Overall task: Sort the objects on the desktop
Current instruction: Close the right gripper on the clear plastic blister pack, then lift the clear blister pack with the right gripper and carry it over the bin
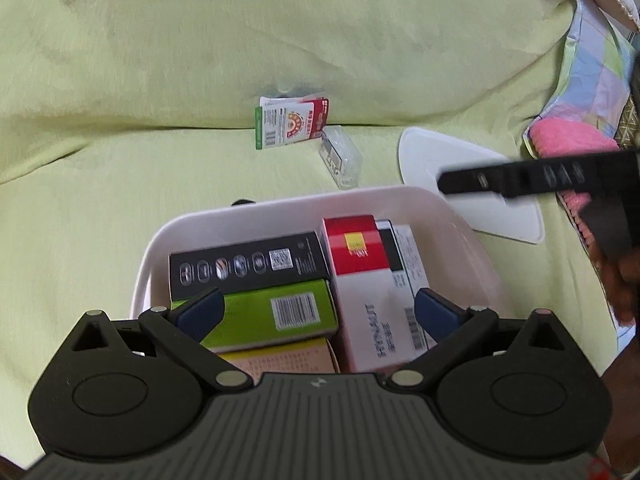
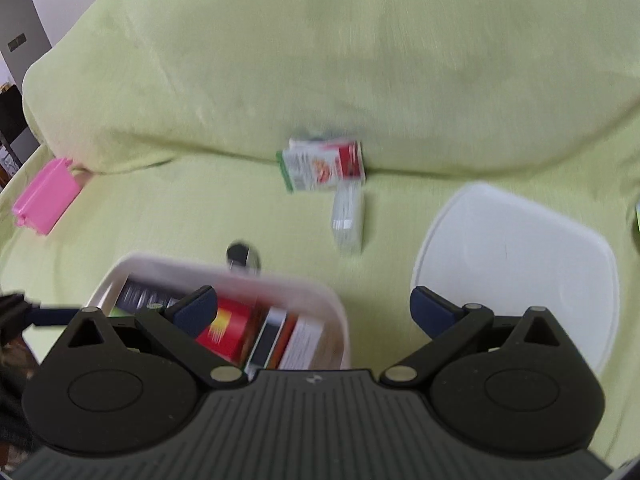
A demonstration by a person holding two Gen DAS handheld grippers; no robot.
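Note:
A white bin (image 1: 400, 196) (image 2: 132, 266) sits on the green cover and holds several boxes: a black one (image 1: 248, 260), a green one (image 1: 276, 312) and a red-and-white one (image 1: 360, 280). My left gripper (image 1: 318, 312) hovers open just above these boxes, nothing between its fingers. My right gripper (image 2: 314, 310) is also open and empty, over the bin's right edge; in the left wrist view it shows as a dark bar (image 1: 520, 176) at the right. Beyond the bin lie a red, white and green carton (image 1: 292, 122) (image 2: 322, 164) and a clear plastic case (image 1: 342, 156) (image 2: 348, 216).
The white lid (image 1: 504, 220) (image 2: 516, 264) lies flat to the right of the bin. A small dark round object (image 2: 243, 255) rests behind the bin. A pink item (image 2: 44, 196) sits far left, and a pink towel (image 1: 568, 140) with patterned fabric far right. A hand (image 1: 620, 280) holds the right gripper.

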